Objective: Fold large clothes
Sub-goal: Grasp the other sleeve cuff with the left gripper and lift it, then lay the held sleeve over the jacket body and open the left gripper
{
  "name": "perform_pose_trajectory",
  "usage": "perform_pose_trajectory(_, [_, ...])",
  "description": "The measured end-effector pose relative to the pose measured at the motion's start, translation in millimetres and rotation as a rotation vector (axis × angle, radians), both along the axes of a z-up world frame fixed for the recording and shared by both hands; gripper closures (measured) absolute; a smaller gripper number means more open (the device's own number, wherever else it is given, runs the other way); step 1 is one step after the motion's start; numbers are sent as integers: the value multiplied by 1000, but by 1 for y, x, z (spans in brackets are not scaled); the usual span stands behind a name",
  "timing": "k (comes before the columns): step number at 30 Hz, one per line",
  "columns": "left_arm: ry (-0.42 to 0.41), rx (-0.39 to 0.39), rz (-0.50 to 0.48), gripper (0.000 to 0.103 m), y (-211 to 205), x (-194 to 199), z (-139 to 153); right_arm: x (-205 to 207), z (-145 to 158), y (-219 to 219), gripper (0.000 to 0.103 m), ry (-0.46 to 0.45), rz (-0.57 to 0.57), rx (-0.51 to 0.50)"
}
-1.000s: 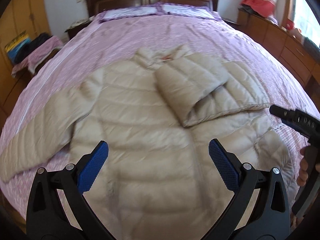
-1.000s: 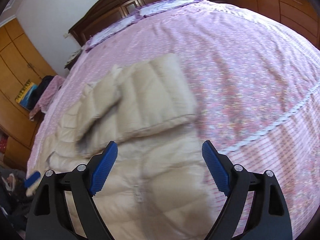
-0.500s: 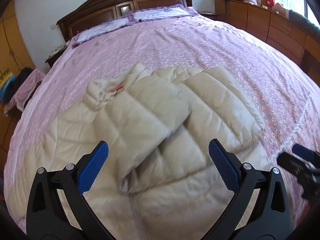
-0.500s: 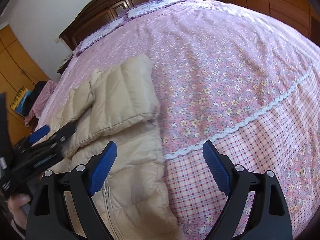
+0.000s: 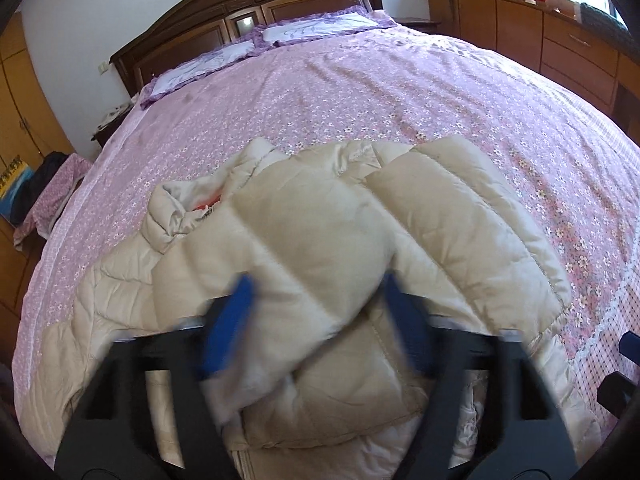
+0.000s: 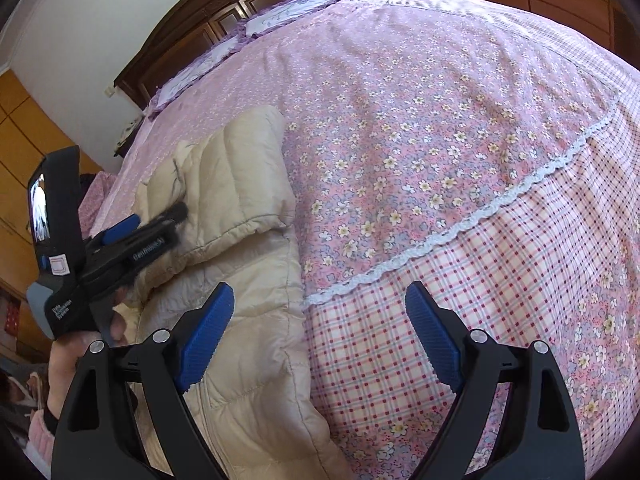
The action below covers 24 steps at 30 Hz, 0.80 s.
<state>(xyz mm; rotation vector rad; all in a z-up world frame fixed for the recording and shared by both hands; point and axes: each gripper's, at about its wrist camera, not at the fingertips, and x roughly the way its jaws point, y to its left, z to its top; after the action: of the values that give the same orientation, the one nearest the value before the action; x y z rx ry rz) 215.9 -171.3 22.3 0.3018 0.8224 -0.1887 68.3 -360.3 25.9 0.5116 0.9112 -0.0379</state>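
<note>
A beige quilted down jacket (image 5: 328, 264) lies on the pink floral bedspread (image 5: 400, 92) of a bed, toward its foot, with the collar (image 5: 188, 208) pointing to 11 o'clock in the left wrist view and one sleeve (image 5: 304, 256) folded back across the chest. The left gripper (image 5: 320, 332) is smeared by motion blur; its blue pads (image 5: 228, 328) sit on either side of the folded sleeve's end, with the padded fabric bulging between them, but the blur makes it impossible to tell whether the jaws are pinching the cloth or only straddling it. In the right wrist view the same gripper (image 6: 160, 220) shows at 9 o'clock, held in a hand (image 6: 76, 356), its tips down among the folded quilting. The right gripper (image 6: 320, 336) hangs with its jaws spread wide and nothing between them, over the jacket's right-hand edge (image 6: 280, 320) and the checked border (image 6: 460, 300) of the bedspread, which a white lace strip (image 6: 460, 232) divides from the floral part. In the left wrist view, a dark wooden headboard (image 5: 248, 12) and two pillows (image 5: 312, 32) lie at 12 o'clock, wooden drawers (image 5: 560, 48) at 2 o'clock, and a yellow wardrobe (image 5: 20, 92) at 9 o'clock.
</note>
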Motion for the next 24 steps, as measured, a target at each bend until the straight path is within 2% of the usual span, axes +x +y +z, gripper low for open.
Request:
perform_pose_trajectory(1, [8, -23, -9, 74, 3, 0, 3, -1, 0, 0, 18, 2, -2, 4])
perform_pose_trajectory(3, [12, -72, -15, 87, 12, -2, 13, -1, 0, 0, 18, 3, -3, 7])
perform_pose_trajectory(4, [4, -93, -13, 88, 18, -4, 20, -1, 0, 1, 18, 3, -2, 6])
perform_pose_trajectory(10, [-51, -185, 19, 90, 59, -12, 57, -1, 3, 9, 18, -8, 15, 3])
perform_pose_trajectory(14, [-76, -216, 61, 90, 94, -16, 70, 1, 4, 14, 18, -8, 21, 0])
perform_pose_trajectory(19, [-86, -224, 123, 90, 135, -22, 71, 3, 4, 22, 18, -4, 29, -10])
perform_pose_trajectory(24, [-63, -235, 191, 91, 174, -28, 57, 4, 3, 31, 18, 1, 37, -21])
